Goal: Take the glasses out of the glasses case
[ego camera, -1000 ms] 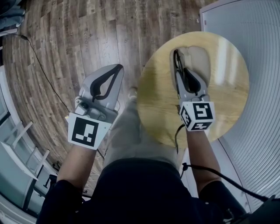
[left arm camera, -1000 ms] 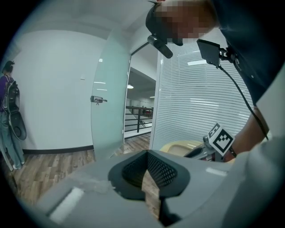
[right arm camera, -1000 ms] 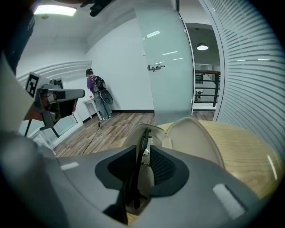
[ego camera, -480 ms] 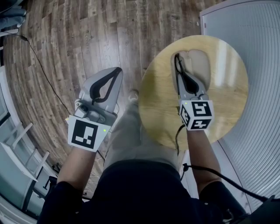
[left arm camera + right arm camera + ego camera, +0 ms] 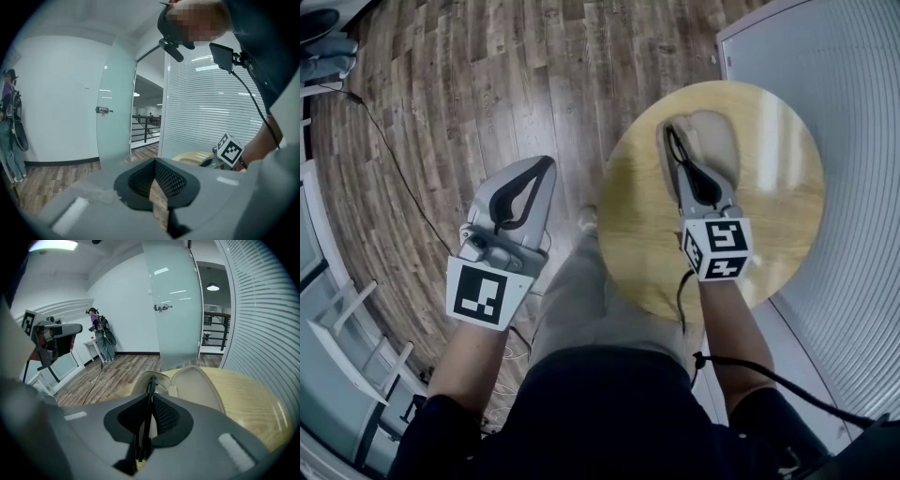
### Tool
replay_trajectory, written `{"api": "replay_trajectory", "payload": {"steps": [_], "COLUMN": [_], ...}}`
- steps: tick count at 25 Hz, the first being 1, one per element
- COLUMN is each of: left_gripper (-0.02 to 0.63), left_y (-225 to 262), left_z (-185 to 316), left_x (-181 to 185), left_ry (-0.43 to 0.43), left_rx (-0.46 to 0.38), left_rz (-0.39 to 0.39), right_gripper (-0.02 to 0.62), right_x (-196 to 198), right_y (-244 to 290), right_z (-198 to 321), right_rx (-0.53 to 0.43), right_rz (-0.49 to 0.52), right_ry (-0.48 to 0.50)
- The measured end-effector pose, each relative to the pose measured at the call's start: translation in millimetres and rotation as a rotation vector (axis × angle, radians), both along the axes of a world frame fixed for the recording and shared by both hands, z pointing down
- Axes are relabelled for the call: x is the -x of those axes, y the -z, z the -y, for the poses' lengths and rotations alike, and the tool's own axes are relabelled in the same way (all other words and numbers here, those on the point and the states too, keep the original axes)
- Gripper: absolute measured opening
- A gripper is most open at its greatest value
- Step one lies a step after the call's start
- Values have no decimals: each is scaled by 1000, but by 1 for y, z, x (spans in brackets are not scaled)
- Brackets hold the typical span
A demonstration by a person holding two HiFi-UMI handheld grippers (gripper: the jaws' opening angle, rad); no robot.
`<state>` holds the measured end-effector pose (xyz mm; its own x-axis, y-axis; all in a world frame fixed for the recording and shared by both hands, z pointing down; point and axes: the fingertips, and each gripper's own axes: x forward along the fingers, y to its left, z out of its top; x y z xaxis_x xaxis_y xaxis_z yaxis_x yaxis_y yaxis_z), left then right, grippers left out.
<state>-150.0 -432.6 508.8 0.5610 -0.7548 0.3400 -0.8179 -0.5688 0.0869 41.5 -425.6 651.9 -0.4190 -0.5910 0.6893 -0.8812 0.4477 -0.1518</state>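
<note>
I count two grippers: left gripper (image 5: 546,165), right gripper (image 5: 672,131). Two marker cubes: left cube (image 5: 487,291), right cube (image 5: 719,248). One round table (image 5: 783,211). One open case (image 5: 719,134). One glasses (image 5: 150,389), black. One door (image 5: 176,305), glass. One bystander (image 5: 97,329). One cable (image 5: 394,159) on floor.

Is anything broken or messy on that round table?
Nothing stands out. The beige glasses case lies open on the round wooden table, and nothing is spilled or tipped. The right claw has just been closing and now pinches the black glasses inside the case.
</note>
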Motion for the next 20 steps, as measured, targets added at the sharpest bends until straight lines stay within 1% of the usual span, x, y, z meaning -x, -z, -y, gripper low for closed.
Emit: {"api": "replay_trajectory", "payload": {"steps": [7, 13, 20], "left_gripper": [5, 5, 5], "left_y": [21, 47, 96], "left_z": [-6, -23, -32], "left_x": [-1, 3, 3], "left_ry": [12, 15, 4], "left_rx": [-29, -68, -128], "left_rz": [-15, -34, -23], "right_gripper": [34, 34, 34], "right_x": [-1, 2, 0], "right_y": [25, 54, 113], "right_z": [-1, -13, -12], "right_rx": [-29, -65, -129], "right_rz": [8, 17, 17], "right_ry": [-2, -7, -12]}}
